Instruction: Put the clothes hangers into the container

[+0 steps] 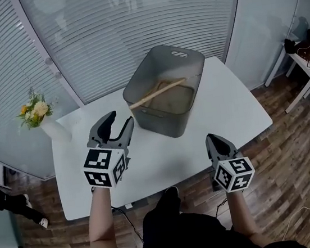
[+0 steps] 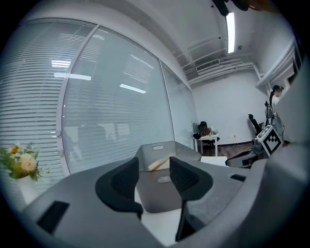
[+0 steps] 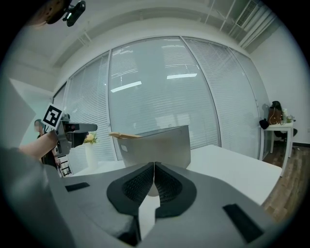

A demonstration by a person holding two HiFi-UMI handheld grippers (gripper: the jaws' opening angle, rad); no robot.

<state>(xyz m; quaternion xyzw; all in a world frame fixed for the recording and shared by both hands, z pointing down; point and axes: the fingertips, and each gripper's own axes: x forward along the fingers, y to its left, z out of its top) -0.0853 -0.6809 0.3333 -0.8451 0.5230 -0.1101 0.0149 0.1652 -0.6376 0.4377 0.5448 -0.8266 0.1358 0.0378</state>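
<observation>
right gripper jaws together, empty. left gripper jaws apart, empty, near the container on the desk. wooden hanger lies in the container, tip over the rim. looks like last step; next: back both off.

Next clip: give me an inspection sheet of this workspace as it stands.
Surface: white table, level.
Job's things: grey container on the table's far side; wooden hanger inside, one end poking over the rim.
Clutter: vase of flowers at the table's left corner.
Grippers: left gripper open, empty; right gripper shut, empty; both short of the container.
Cables: dark cable on the floor under the table.
Surroundings: window blinds behind, wooden floor, side desk at right.
</observation>
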